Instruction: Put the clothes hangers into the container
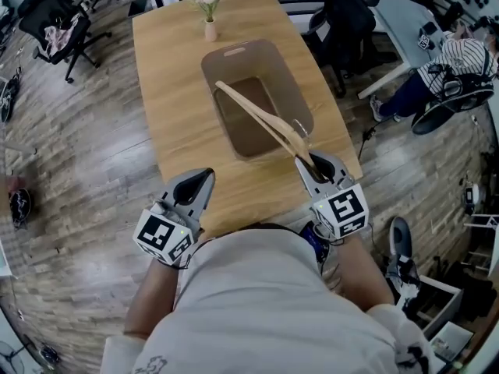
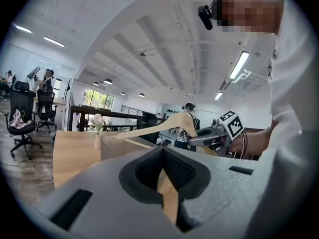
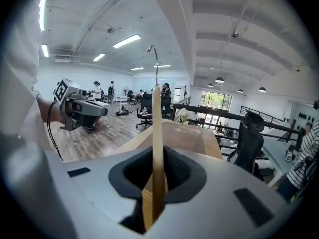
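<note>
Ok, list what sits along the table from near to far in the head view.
right tool → container → flower vase

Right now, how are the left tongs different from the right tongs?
The right tongs pinch a wooden clothes hanger; the left tongs are shut and hold nothing. The right tongs sit at the container's near corner; the left tongs sit apart from it, over bare table. Both are grey and point forward.
</note>
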Tool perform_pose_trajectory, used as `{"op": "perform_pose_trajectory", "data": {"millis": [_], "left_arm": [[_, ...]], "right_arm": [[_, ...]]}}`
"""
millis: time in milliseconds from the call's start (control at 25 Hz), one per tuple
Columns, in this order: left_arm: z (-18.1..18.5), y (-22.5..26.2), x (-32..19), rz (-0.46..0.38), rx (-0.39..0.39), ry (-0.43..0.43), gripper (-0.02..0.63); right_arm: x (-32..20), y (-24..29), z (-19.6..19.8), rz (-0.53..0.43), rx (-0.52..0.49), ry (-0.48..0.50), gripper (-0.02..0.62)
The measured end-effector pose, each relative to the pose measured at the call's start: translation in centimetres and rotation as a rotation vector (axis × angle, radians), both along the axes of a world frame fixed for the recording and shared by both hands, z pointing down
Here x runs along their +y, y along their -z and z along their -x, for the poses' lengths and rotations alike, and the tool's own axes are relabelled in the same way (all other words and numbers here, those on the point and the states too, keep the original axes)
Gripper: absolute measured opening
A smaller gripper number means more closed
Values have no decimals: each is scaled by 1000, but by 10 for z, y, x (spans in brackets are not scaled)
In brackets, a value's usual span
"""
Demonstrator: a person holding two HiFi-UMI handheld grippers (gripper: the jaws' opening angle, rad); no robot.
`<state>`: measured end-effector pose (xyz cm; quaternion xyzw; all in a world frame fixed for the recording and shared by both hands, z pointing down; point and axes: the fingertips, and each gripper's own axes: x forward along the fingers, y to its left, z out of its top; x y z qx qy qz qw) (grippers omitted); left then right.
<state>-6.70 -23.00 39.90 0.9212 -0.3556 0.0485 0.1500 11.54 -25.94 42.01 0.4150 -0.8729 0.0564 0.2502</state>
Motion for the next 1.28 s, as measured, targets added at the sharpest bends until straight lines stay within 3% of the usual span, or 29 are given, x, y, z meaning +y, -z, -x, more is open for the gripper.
{"op": "perform_pose_trajectory", "data": {"millis": [440, 840, 1280], "left_arm": [[-10, -25, -42, 50, -6, 71, 3], [-16, -47, -73, 96, -26, 116, 3], [-18, -55, -97, 108, -19, 150, 3]], "right_arm": [[-59, -35, -5, 80, 109, 61, 57], [-107, -77, 6, 131, 332, 188, 58], [-142, -111, 32, 163, 474, 281, 58]]}}
